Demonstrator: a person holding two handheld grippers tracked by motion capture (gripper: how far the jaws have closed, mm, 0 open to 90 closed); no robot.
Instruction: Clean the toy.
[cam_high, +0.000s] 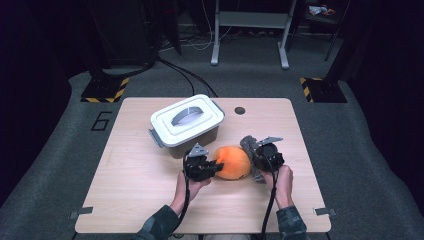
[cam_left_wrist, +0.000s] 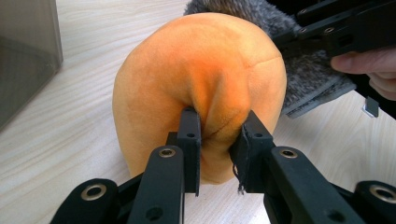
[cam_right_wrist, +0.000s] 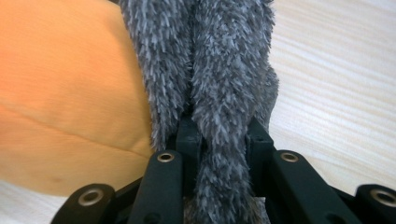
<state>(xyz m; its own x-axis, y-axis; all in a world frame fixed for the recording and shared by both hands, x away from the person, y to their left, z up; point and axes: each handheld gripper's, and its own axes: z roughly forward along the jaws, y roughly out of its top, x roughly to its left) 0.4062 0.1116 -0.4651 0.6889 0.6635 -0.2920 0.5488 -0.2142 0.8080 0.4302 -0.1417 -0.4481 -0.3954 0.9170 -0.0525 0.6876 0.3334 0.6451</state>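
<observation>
Pinching a fold of the orange plush, the left gripper holds it on the bench, near and right of the lidded white box. The right gripper clamps the grey furry piece, apparently attached to the plush's right side.

On the surface, the plush ball lies near-right of the lidded box, the furry cloth touching its right.
</observation>
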